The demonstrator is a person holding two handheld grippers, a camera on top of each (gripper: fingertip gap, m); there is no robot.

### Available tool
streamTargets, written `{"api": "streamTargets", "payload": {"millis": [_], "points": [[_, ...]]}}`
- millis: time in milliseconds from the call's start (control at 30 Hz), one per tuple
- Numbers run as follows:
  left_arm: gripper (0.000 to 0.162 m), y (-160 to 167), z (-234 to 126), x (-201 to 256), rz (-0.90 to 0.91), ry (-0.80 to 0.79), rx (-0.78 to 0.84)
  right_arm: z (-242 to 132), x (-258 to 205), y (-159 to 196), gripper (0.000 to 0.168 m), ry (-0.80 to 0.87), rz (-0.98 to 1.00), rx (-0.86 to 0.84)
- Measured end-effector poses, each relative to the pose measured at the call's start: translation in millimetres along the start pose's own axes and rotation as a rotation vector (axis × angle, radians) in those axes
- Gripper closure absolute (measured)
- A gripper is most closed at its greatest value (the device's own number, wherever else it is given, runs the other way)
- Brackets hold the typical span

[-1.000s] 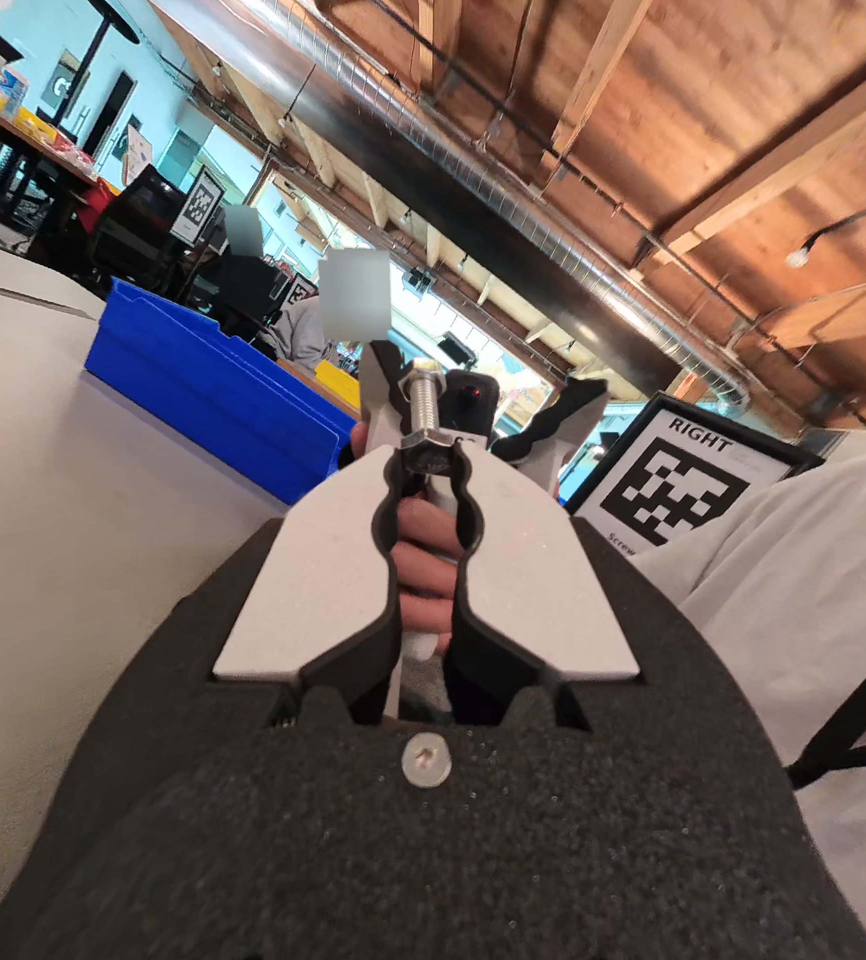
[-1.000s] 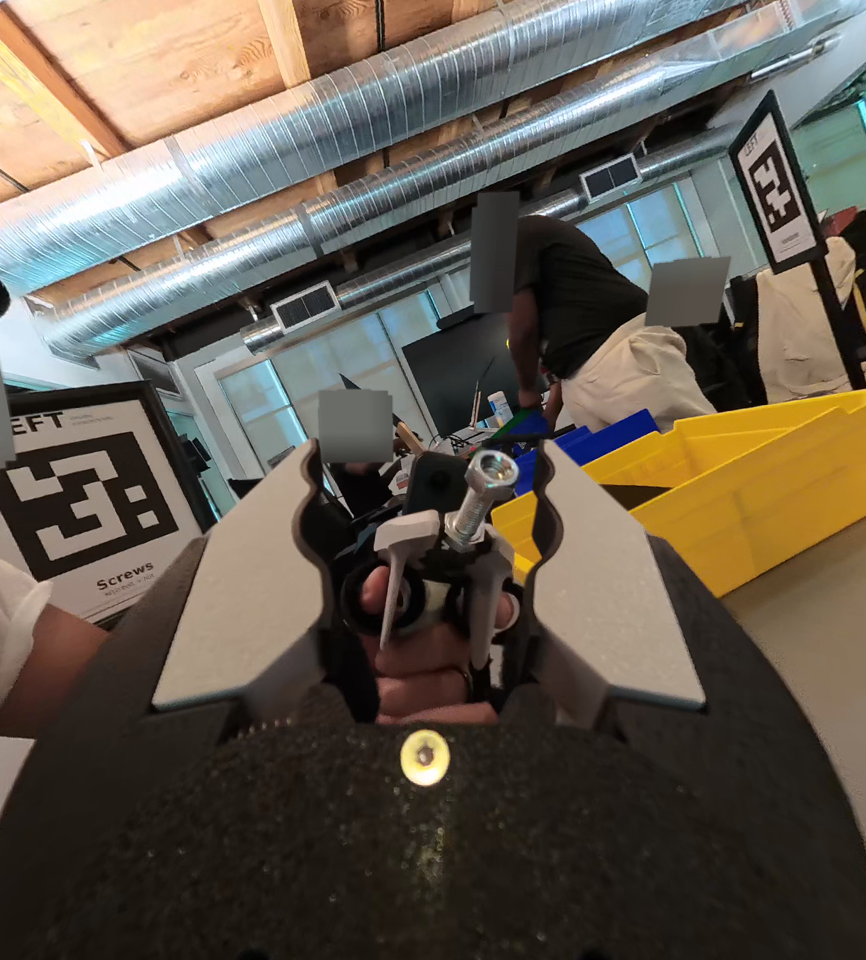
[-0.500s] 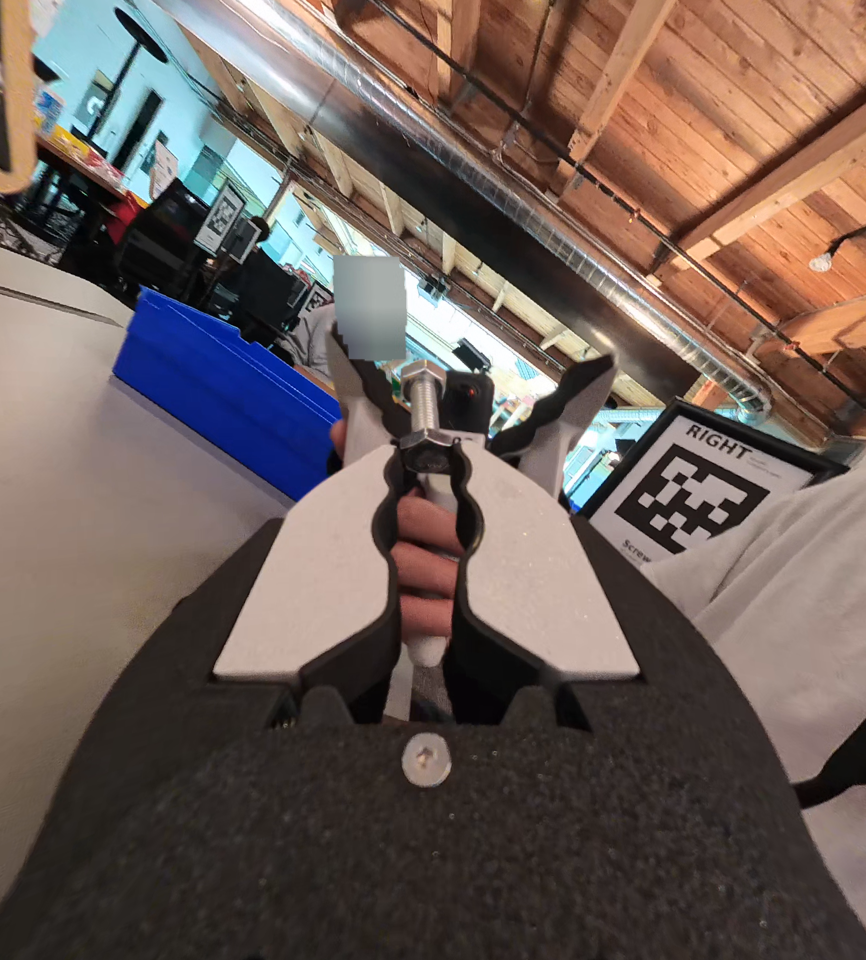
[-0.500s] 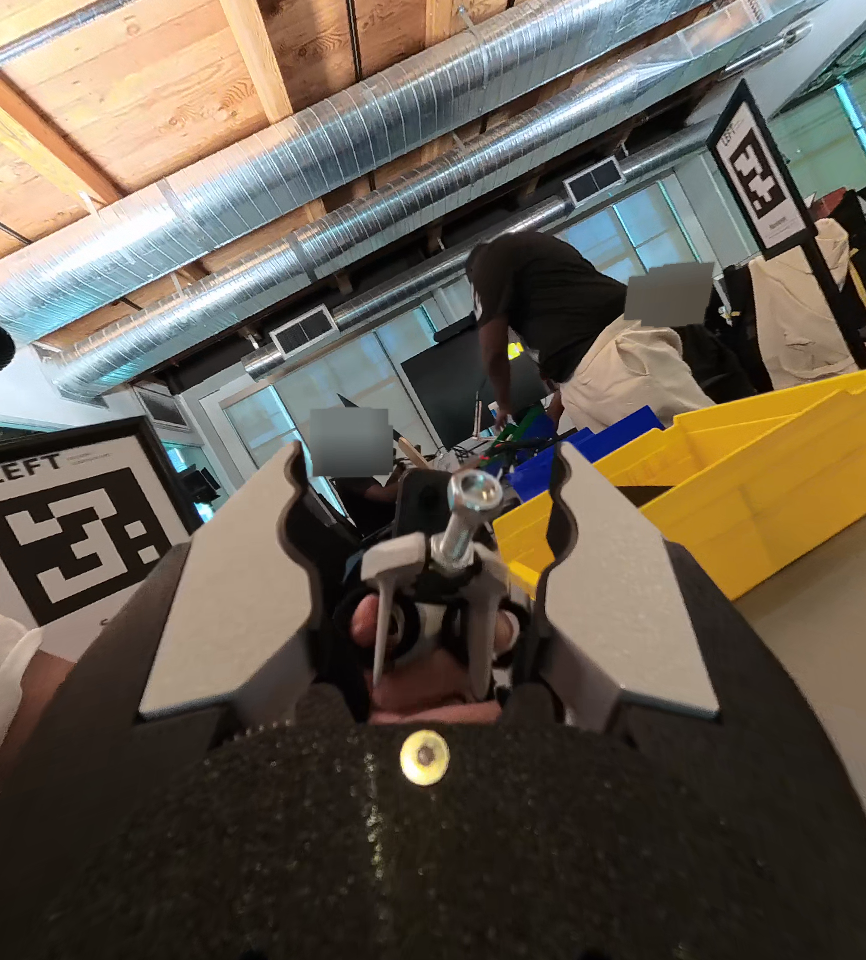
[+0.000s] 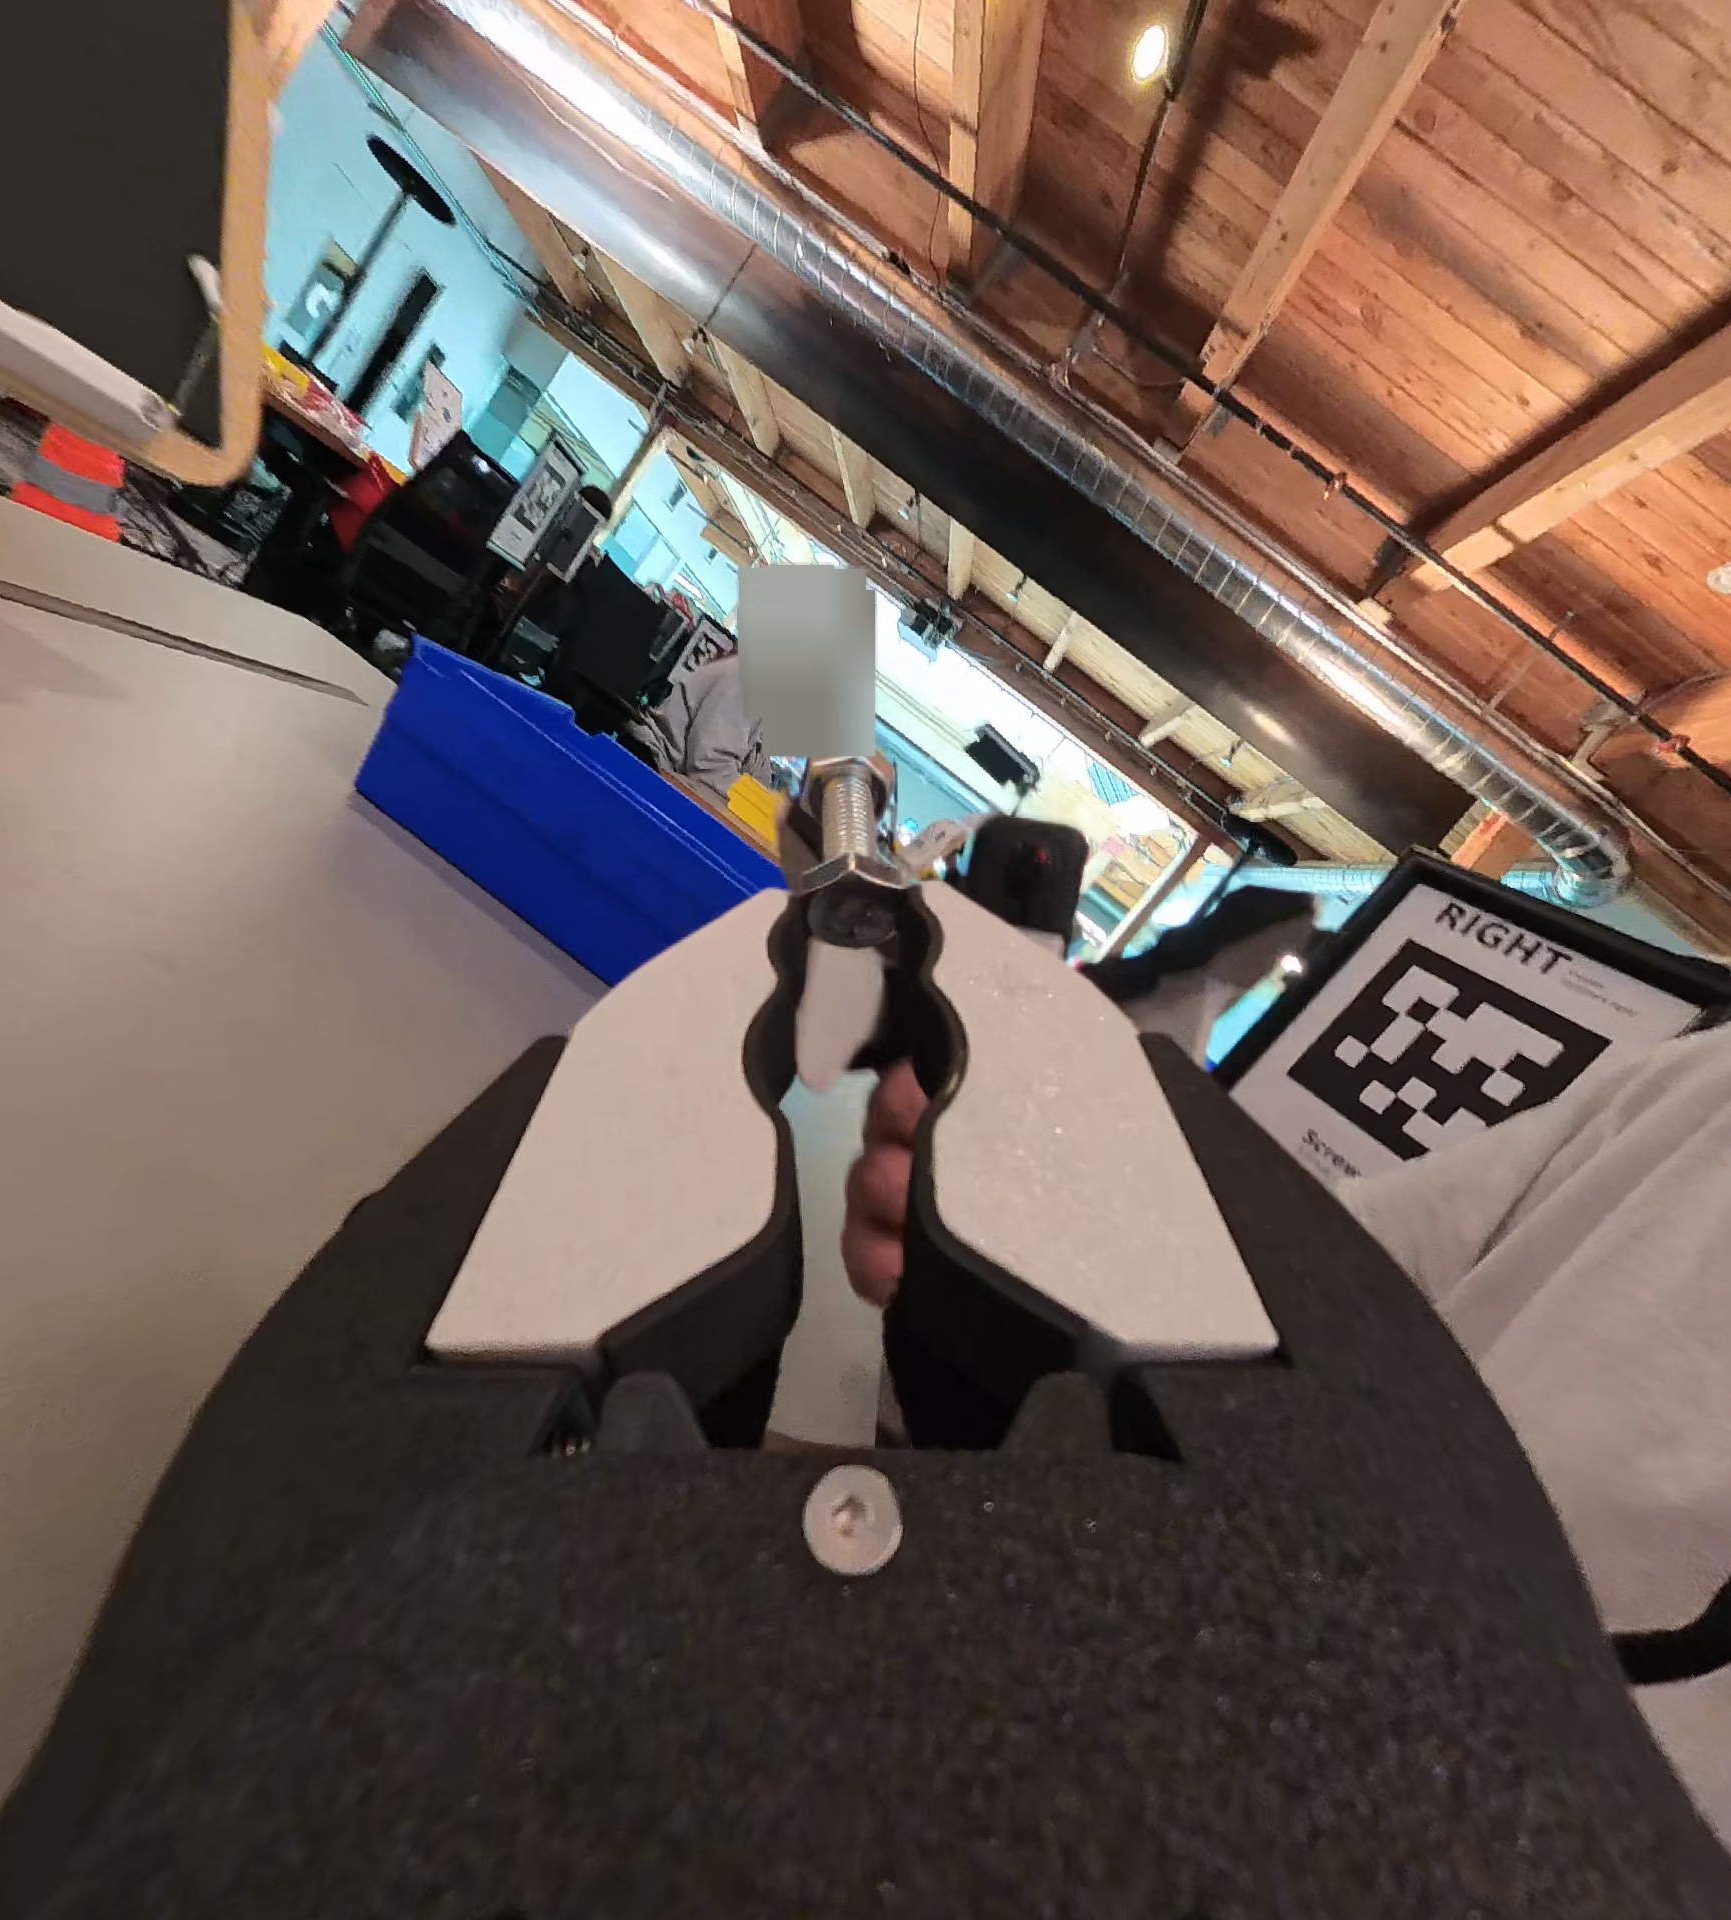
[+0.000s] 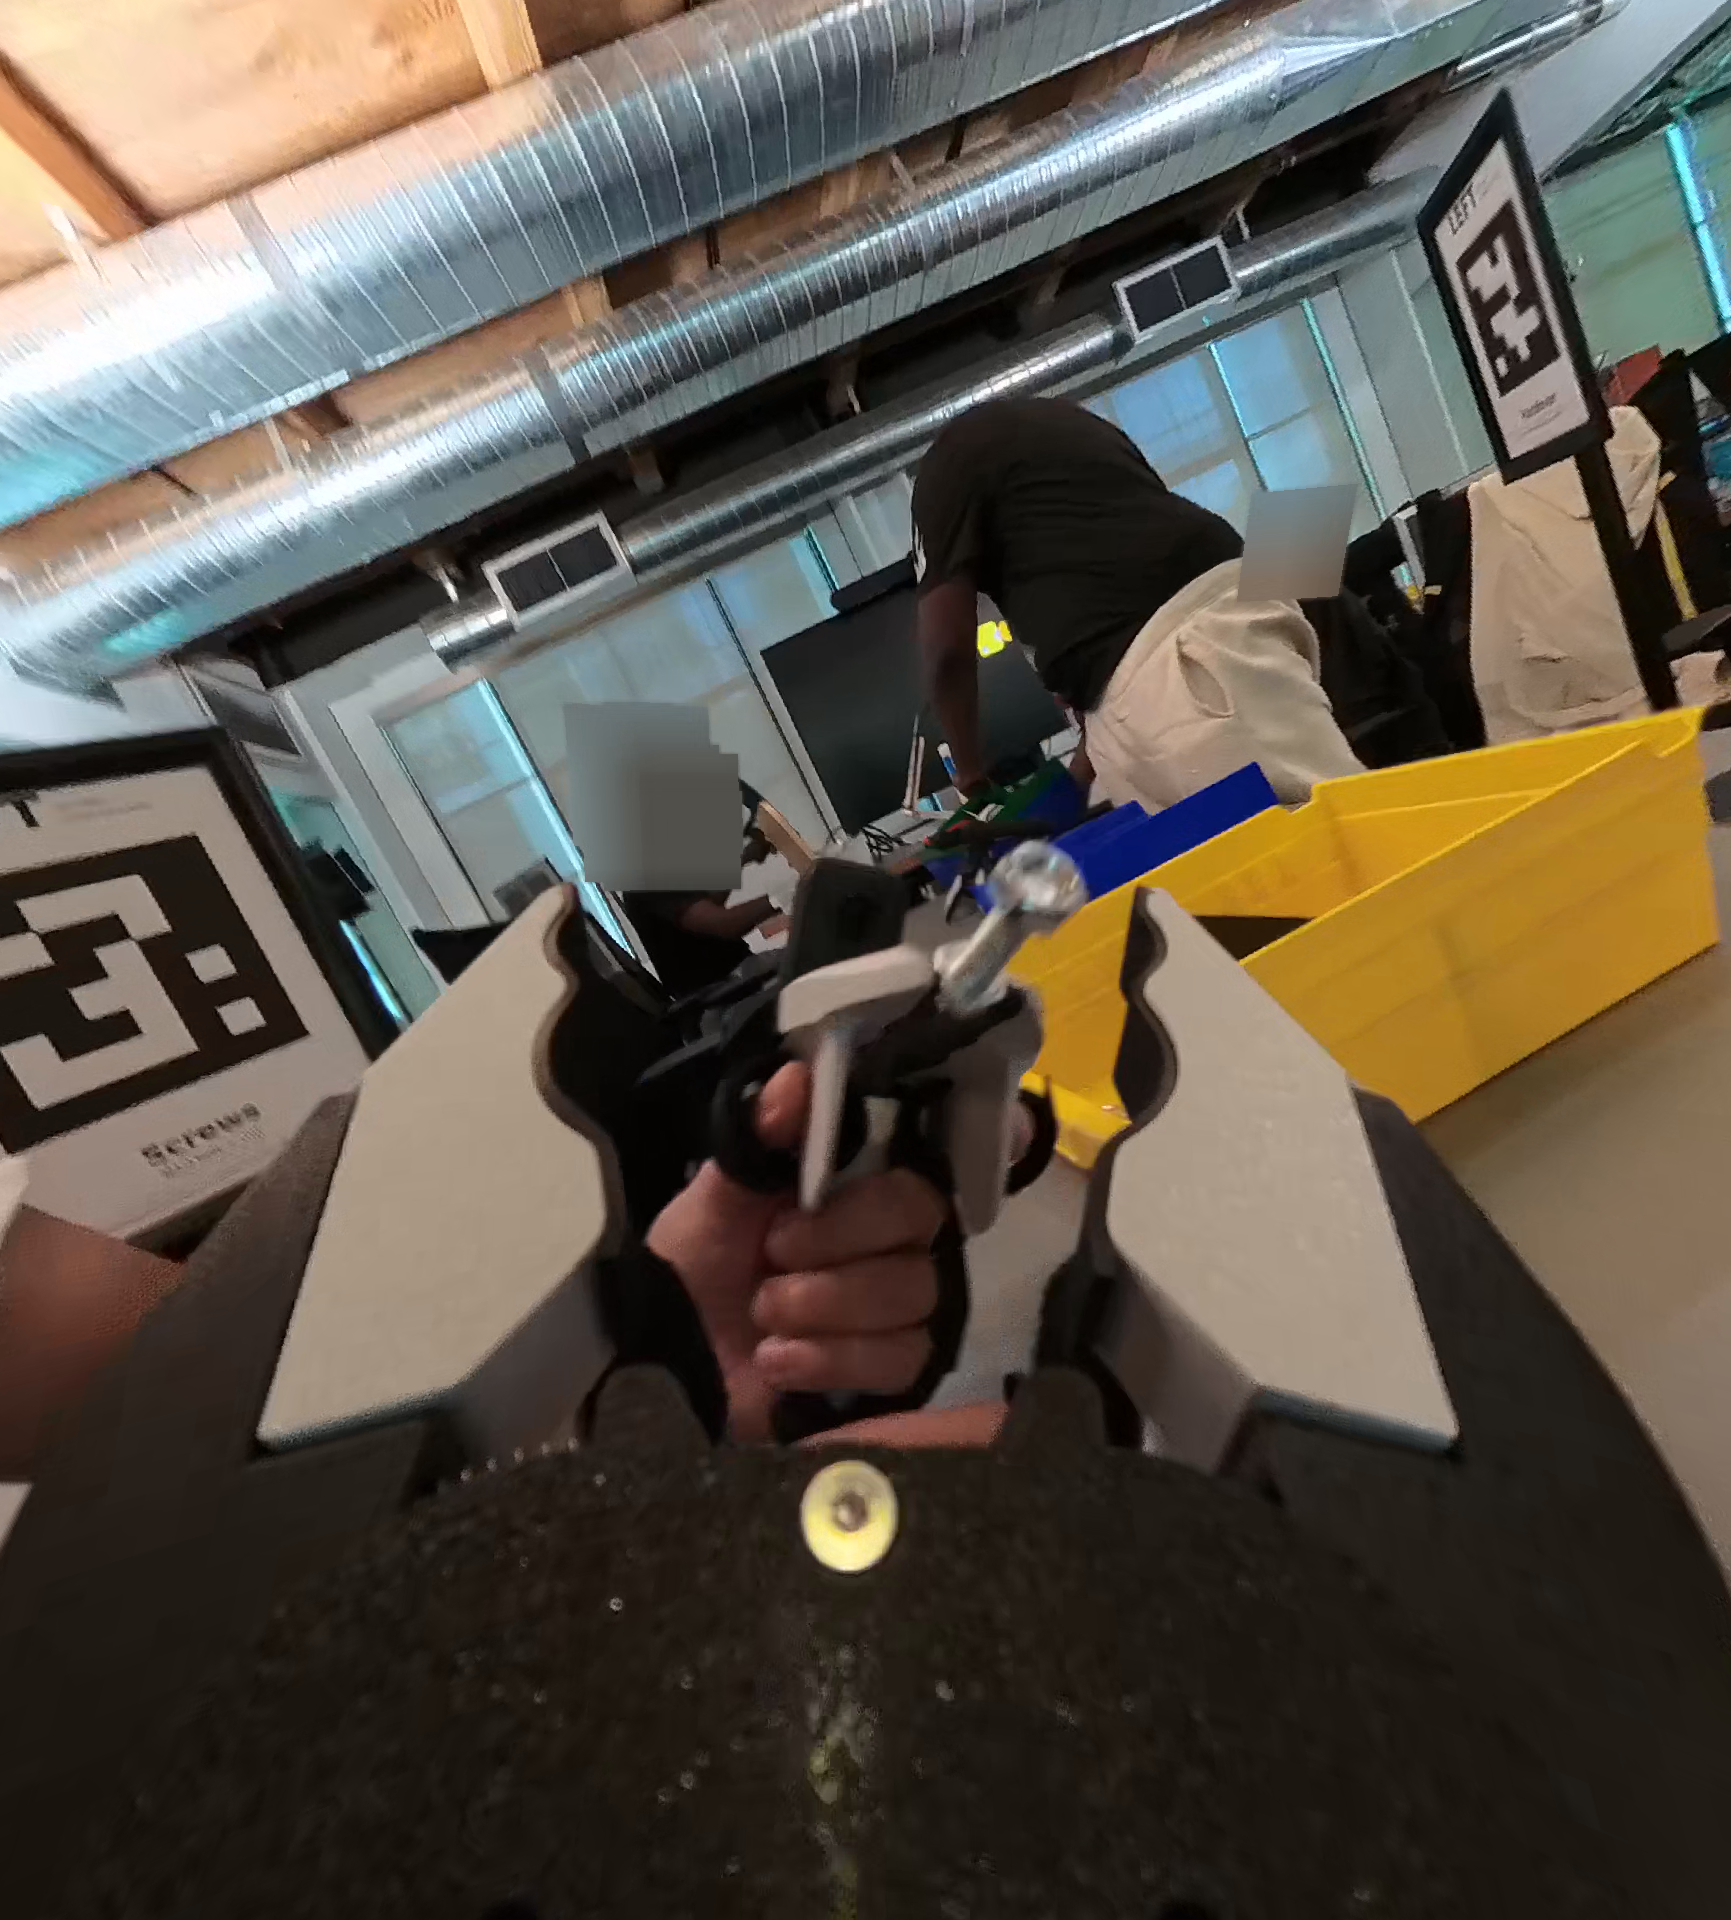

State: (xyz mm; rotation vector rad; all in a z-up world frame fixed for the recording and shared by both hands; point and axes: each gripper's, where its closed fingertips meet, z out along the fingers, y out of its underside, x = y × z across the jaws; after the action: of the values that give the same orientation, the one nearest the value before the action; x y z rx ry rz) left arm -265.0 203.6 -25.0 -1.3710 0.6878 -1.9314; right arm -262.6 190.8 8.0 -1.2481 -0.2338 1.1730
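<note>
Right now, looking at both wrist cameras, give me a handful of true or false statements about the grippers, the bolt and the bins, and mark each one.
1. The left hand-held gripper is shut on a bolt by its nut. True.
2. The right hand-held gripper is shut on the bolt's head. False: its fingers stand wide apart and hold nothing.
3. A yellow bin sits on the table in the right wrist view. True.
4. The blue bin in the left wrist view hangs from the ceiling. False: it rests on the table.
5. In the right wrist view a hand grips the left gripper's handle. True.
</note>
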Motion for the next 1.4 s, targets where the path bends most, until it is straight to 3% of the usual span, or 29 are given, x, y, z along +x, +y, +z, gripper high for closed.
{"api": "streamTargets", "payload": {"millis": [133, 200, 367, 500, 633, 833, 933, 1100, 1300, 1400], "points": [[0.145, 15.7, 9.1, 10.5, 0.019, 0.036, -0.068, 1.6, 3.2, -4.9, 0.067, -0.017, -0.154, -0.098], [0.145, 14.7, 9.9, 11.0, 0.018, 0.039, -0.065, -0.9, -1.6, 3.7, 0.081, -0.058, -0.150, -0.153], [0.145, 1.8, 2.4, 4.7, 0.014, 0.025, -0.032, -15.0, -7.0, 37.1, 0.093, -0.100, -0.132, -0.269], [0.145, 19.9, 0.2, 8.0, -0.003, 0.068, -0.165, -30.5, 4.5, 25.9, 0.094, -0.102, -0.255, -0.396], [0.145, 53.9, -1.9, 13.1, 0.020, 0.086, -0.357, -59.2, -3.2, 30.8, 0.094, -0.149, -0.551, -0.630], [0.144, 78.1, 0.4, 3.3, -0.015, 0.048, -0.465, -81.1, 13.6, 67.7, 0.097, 0.015, -0.944, -0.890], [0.144, 83.1, 3.9, 0.5, -0.003, 0.036, -0.490, -81.3, 18.0, 78.4, 0.098, 0.030, -1.034, -0.942], [0.144, 81.1, 11.3, 13.0, 0.010, 0.095, -0.465, -87.4, 44.3, 92.6, 0.098, 0.068, -0.997, -1.027], [0.145, 80.1, 5.5, 5.2, -0.002, 0.067, -0.467, -79.7, 19.4, 66.1, 0.103, 0.019, -0.930, -0.860], [0.144, 79.0, 4.4, 0.4, -0.001, 0.048, -0.470, -77.2, 11.6, 69.7, 0.104, 0.005, -0.998, -0.881]]}}
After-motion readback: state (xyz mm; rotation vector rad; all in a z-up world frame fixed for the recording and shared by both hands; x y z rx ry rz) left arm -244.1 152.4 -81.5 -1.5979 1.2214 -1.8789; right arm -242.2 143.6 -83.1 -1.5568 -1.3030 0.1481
